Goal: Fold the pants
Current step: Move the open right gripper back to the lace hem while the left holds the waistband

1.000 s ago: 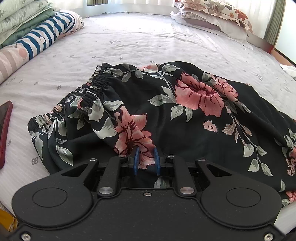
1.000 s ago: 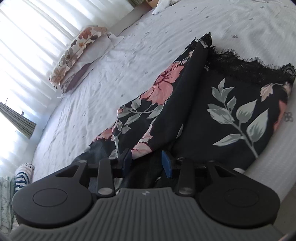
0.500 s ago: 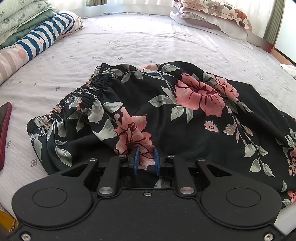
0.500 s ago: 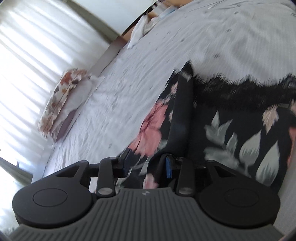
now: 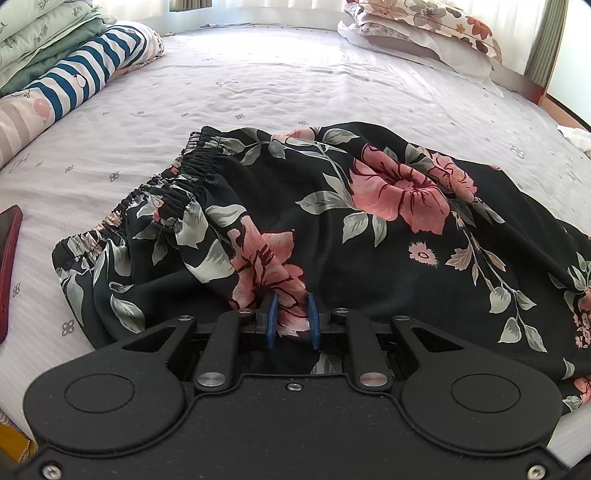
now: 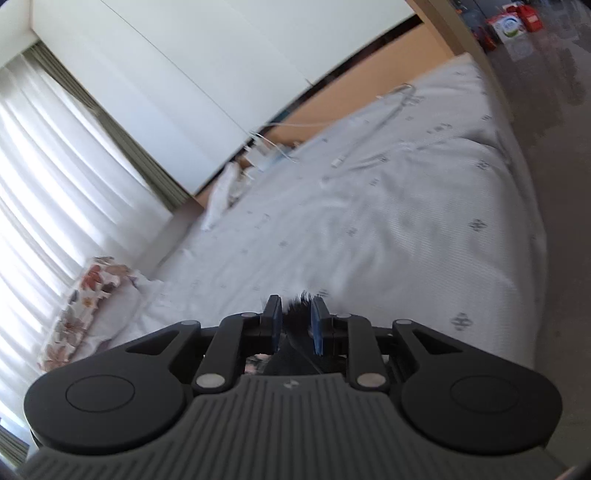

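Black pants (image 5: 332, 221) with pink flowers and grey leaves lie spread on the bed, their gathered elastic waistband (image 5: 173, 192) at the left. My left gripper (image 5: 291, 314) is at the near edge of the pants, shut on a bunched fold with a pink flower. In the right wrist view only a dark tuft of the pants' lace hem (image 6: 297, 314) shows between the blue pads. My right gripper (image 6: 295, 319) is closing its jaws on that hem. The rest of the pants is hidden under the right gripper's body.
The white patterned bedsheet (image 5: 277, 85) stretches beyond the pants. Folded striped and green bedding (image 5: 74, 70) lies at the far left, floral pillows (image 5: 424, 26) at the far right. A red phone (image 5: 9, 258) sits by the left edge. White cables (image 6: 369, 147) lie on the bed.
The right gripper's view swung away from the pants leg to the bare sheet and wall, and its jaws narrowed onto the lace hem. The left gripper and its fold stayed put.
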